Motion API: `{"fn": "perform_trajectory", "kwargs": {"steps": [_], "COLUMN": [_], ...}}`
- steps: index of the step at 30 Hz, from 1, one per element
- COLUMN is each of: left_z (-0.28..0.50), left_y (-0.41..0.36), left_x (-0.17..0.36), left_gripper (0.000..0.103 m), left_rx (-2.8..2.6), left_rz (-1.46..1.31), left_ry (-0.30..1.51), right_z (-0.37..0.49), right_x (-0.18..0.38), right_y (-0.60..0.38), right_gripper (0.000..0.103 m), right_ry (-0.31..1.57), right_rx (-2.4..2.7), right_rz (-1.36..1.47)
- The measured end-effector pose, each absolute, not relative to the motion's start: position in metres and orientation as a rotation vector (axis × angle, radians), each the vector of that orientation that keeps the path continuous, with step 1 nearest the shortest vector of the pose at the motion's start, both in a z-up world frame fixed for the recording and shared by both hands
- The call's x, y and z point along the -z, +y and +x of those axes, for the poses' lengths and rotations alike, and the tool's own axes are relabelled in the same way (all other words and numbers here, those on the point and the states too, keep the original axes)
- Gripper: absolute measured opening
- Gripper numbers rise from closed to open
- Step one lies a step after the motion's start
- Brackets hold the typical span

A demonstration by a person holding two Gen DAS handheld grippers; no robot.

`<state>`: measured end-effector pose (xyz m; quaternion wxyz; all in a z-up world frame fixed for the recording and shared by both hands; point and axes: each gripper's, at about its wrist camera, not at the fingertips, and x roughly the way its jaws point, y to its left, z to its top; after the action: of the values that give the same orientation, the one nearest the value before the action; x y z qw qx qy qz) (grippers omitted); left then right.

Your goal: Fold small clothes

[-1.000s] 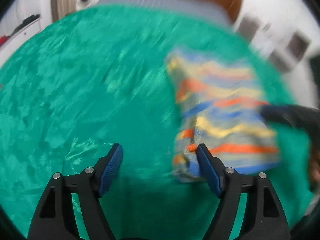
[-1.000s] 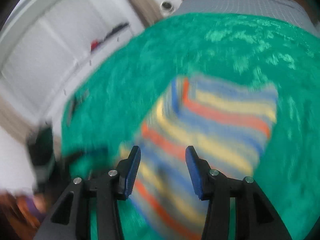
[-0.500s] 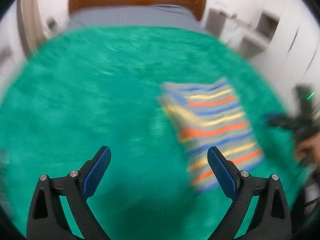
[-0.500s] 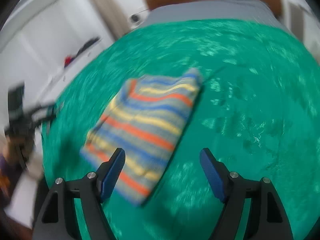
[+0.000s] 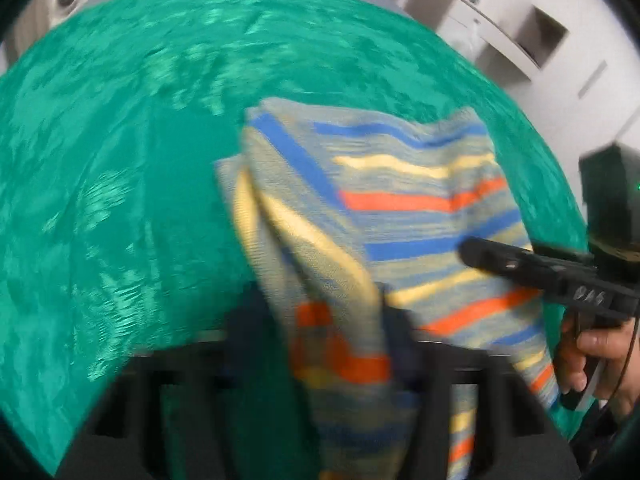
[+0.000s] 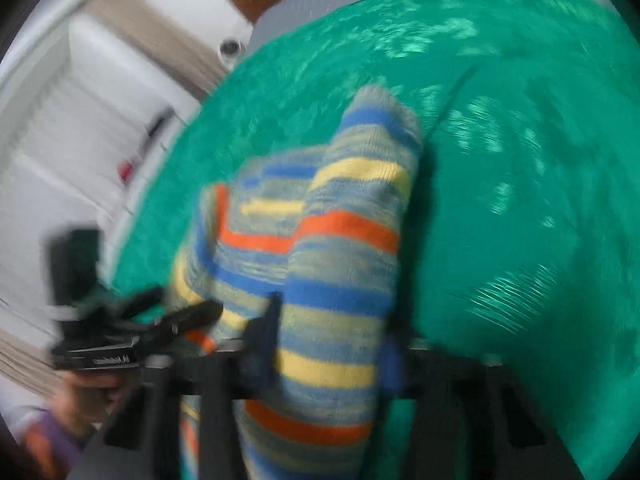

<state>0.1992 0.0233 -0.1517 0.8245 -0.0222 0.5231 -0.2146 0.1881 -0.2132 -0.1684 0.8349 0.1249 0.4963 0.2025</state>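
A: What is hard to make out?

B: Both views are smeared by motion. In the left wrist view the left gripper [image 5: 340, 320] is a dark blur, its near part cut off by the frame edge. Its two fingers close on a bunched fold of the striped knit garment [image 5: 400, 200].

A: And the other one?

B: The right gripper [image 6: 328, 332] is likewise clamped on the garment [image 6: 340, 248], with knit cloth filling the gap between its blue pads [image 6: 390, 364].

A: Where does the garment lie?

B: Its far part rests on the green velvety bedspread [image 5: 120, 140], right of centre; the near part is lifted. It is ribbed, with blue, yellow and orange stripes.
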Motion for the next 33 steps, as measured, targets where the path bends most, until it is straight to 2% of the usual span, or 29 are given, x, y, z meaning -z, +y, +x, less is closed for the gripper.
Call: {"fn": "perform_trajectory", "kwargs": {"steps": [1, 3, 11, 12, 13, 14, 15, 16, 17, 18, 21, 22, 29, 33], "left_z": [0.196, 0.189, 0.148, 0.152, 0.157, 0.163, 0.165, 0.161, 0.152, 0.141, 0.106, 0.091, 0.037, 0.018], "left_y": [0.020, 0.020, 0.040, 0.040, 0.038, 0.036, 0.033, 0.034, 0.036, 0.037, 0.038, 0.035, 0.042, 0.039], "left_x": [0.149, 0.139, 0.058, 0.057, 0.062, 0.069, 0.079, 0.086, 0.090, 0.093, 0.088, 0.082, 0.033, 0.017], "left_gripper": [0.018, 0.016, 0.016, 0.020, 0.031, 0.037, 0.057, 0.072, 0.075, 0.079, 0.096, 0.098, 0.103, 0.103], "left_rx": [0.452, 0.438, 0.434, 0.428, 0.419, 0.396, 0.351, 0.296, 0.259, 0.225, 0.153, 0.104, -0.061, -0.064], "left_rz": [-0.052, -0.049, -0.045, -0.043, -0.040, -0.025, 0.011, 0.049, 0.070, 0.090, 0.141, 0.167, 0.120, 0.115], "left_ry": [1.104, 1.068, 0.860, 0.862, 0.880, 0.902, 0.914, 0.914, 0.906, 0.884, 0.813, 0.766, 0.642, 0.716], "right_z": [0.180, 0.167, 0.139, 0.144, 0.150, 0.155, 0.161, 0.163, 0.158, 0.154, 0.118, 0.112, 0.035, 0.007], "right_x": [0.159, 0.143, 0.068, 0.064, 0.063, 0.067, 0.073, 0.081, 0.089, 0.092, 0.095, 0.092, 0.041, 0.024], "right_y": [-0.200, -0.185, -0.174, -0.175, -0.182, -0.189, -0.191, -0.199, -0.210, -0.212, -0.222, -0.223, -0.224, -0.216], "right_gripper": [0.027, 0.025, 0.024, 0.025, 0.026, 0.033, 0.052, 0.067, 0.095, 0.101, 0.101, 0.101, 0.103, 0.103], "right_ry": [1.018, 0.953, 0.747, 0.744, 0.759, 0.788, 0.825, 0.863, 0.885, 0.886, 0.880, 0.876, 0.777, 0.778], "right_rx": [-0.396, -0.362, -0.400, -0.402, -0.400, -0.390, -0.368, -0.321, -0.264, -0.246, -0.191, -0.182, -0.126, -0.100], "right_rz": [0.162, 0.039, 0.001, 0.016, 0.055, 0.080, 0.100, 0.103, 0.088, 0.078, -0.006, -0.022, -0.017, 0.010]}}
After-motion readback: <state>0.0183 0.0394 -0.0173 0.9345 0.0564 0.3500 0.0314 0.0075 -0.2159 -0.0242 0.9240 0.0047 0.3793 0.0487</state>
